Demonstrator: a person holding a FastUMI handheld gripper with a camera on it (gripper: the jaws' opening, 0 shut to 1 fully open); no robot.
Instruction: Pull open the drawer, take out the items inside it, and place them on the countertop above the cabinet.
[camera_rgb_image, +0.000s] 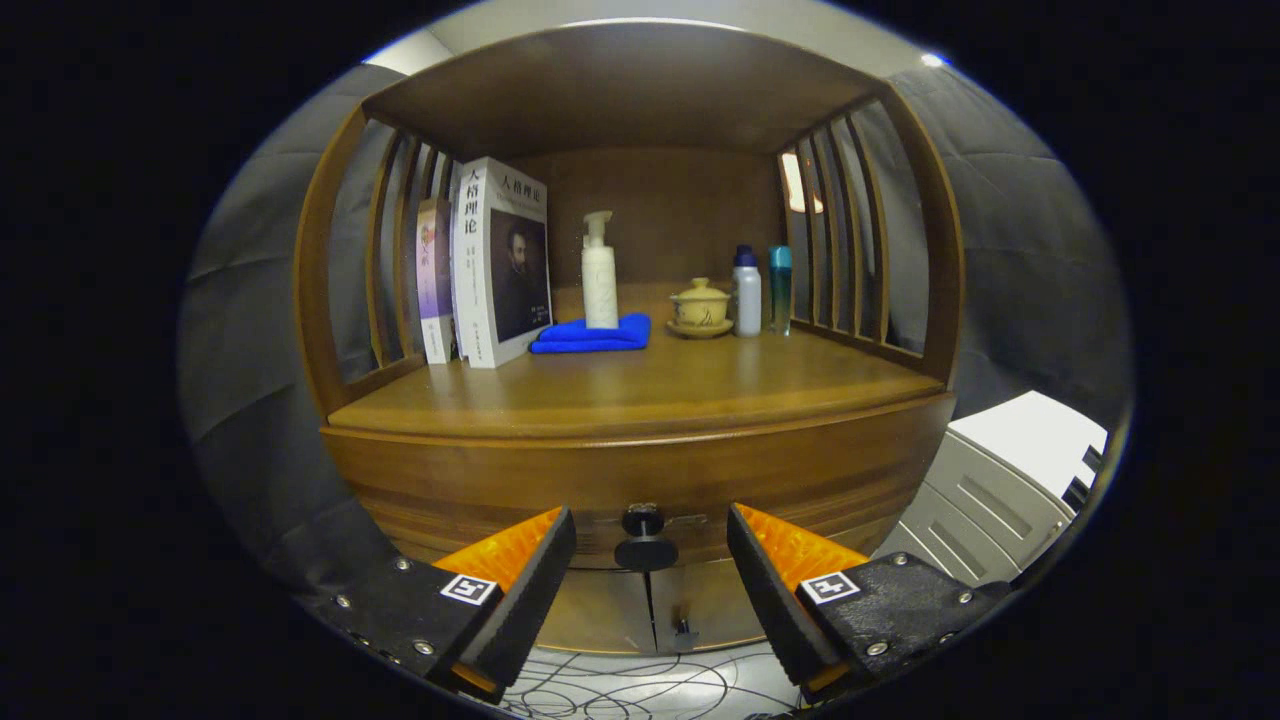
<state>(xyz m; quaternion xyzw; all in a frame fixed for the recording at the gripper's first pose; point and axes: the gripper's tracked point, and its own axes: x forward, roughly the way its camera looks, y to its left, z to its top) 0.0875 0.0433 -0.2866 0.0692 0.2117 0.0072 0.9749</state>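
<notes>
We face a brown wooden cabinet (640, 470) w/ slatted sides; its tabletop (640, 385) sits above a closed curved drawer front (560, 480); the drawer's contents are hidden from us. Off to the right stands a grey-white metal unit (1010, 480). On the tabletop, left to right: a white hardback book w/ a portrait cover (500, 262) upright beside a thinner purple-spined book (434, 280); a folded blue cloth (592, 334) w/ a white pump bottle (599, 272) on it; a small yellow lidded teacup on a saucer (699, 308); a white bottle w/ blue cap (746, 291) touching or just beside a slim teal bottle (780, 288). Our claw (650, 545) is spread wide, holding nothing; the small dark round drawer knob (645, 540) lies between its fingers, apart from both. Below, thin cables (620, 690) on the floor.
</notes>
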